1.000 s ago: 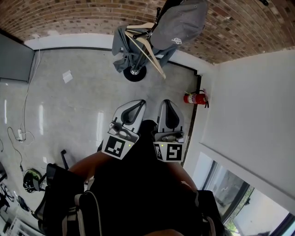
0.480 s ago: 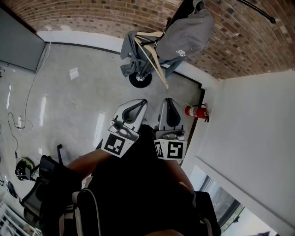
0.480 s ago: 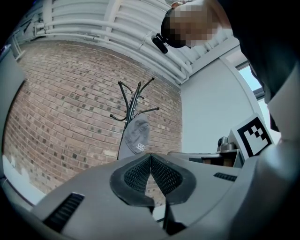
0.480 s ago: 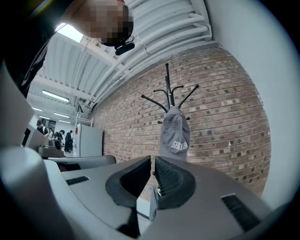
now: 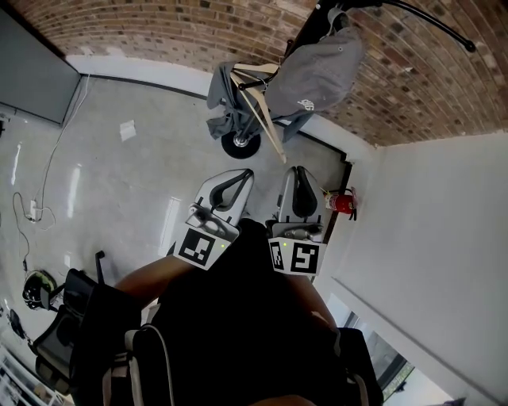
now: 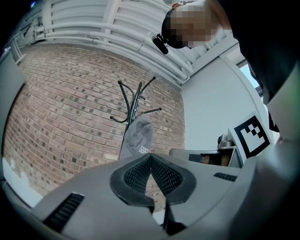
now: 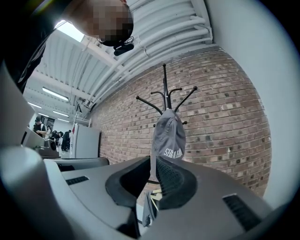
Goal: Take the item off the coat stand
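Observation:
A grey cap (image 5: 319,70) with white lettering hangs on a black coat stand (image 5: 317,17) against the brick wall. Lower on the stand, a grey garment (image 5: 225,89) hangs on a wooden hanger (image 5: 262,111). My left gripper (image 5: 240,174) and right gripper (image 5: 295,170) are side by side in front of my body, short of the stand's round base (image 5: 240,143), touching nothing. Both are shut and empty. The left gripper view has the cap (image 6: 139,138) above the closed tips of the left gripper (image 6: 150,156). The right gripper view has the cap (image 7: 168,135) just over the right gripper (image 7: 153,160).
A red fire extinguisher (image 5: 342,203) stands by the wall corner, right of my right gripper. A white wall (image 5: 429,238) runs along the right. A chair (image 5: 67,317) and cables (image 5: 32,210) lie to the left on the grey floor, with a scrap of paper (image 5: 128,130).
Both grippers, still shut, have moved forward towards the coat stand. The fire extinguisher now sits right beside the right gripper, and the stand's upper arms have come into view.

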